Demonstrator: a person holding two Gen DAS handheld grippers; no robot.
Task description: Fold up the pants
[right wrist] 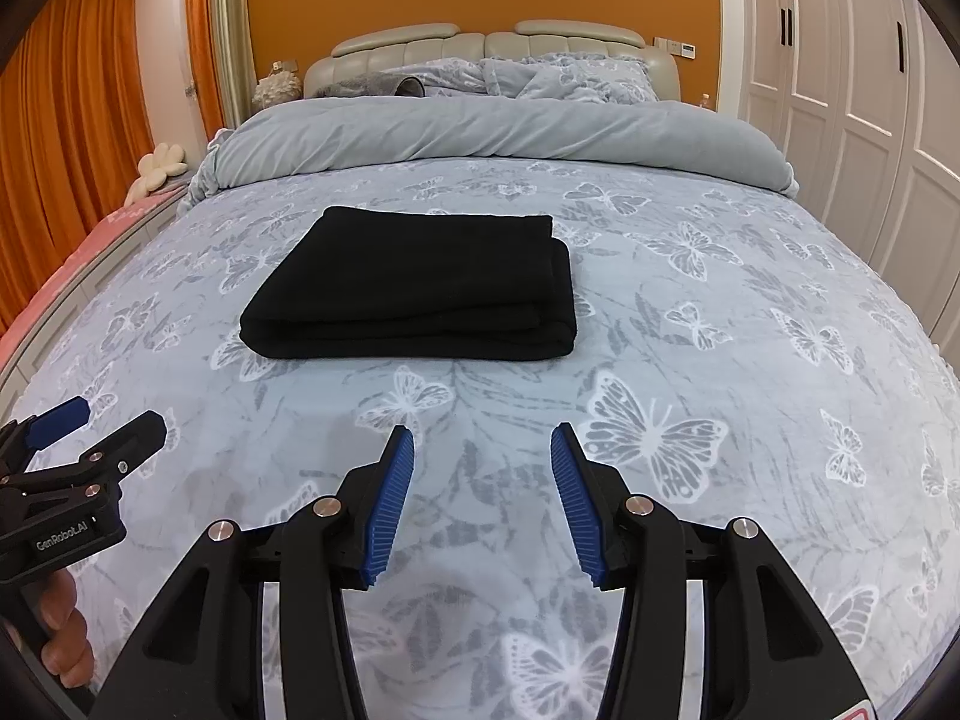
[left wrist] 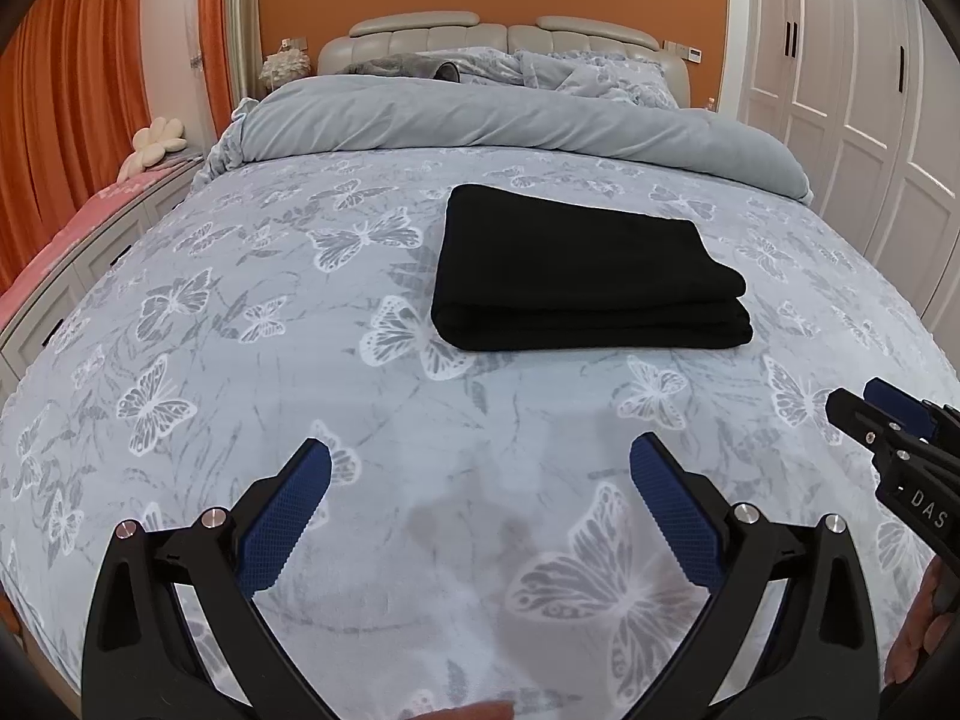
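While my left gripper (left wrist: 480,468) and right gripper (right wrist: 483,456) hang parted and empty, the pants (right wrist: 414,285) lie folded at eleven o'clock on the bed (right wrist: 720,360); folding looks finished, so I'd only withdraw.

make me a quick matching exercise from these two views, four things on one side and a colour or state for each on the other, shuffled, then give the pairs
Things
1. pants
2. left gripper
3. curtains
4. wardrobe doors

Colour or state
A. white, closed
B. orange, hanging at the left of the room
C. black, folded into a stack on the bed sheet
D. open, holding nothing, above the bed

Pairs: 1-C, 2-D, 3-B, 4-A
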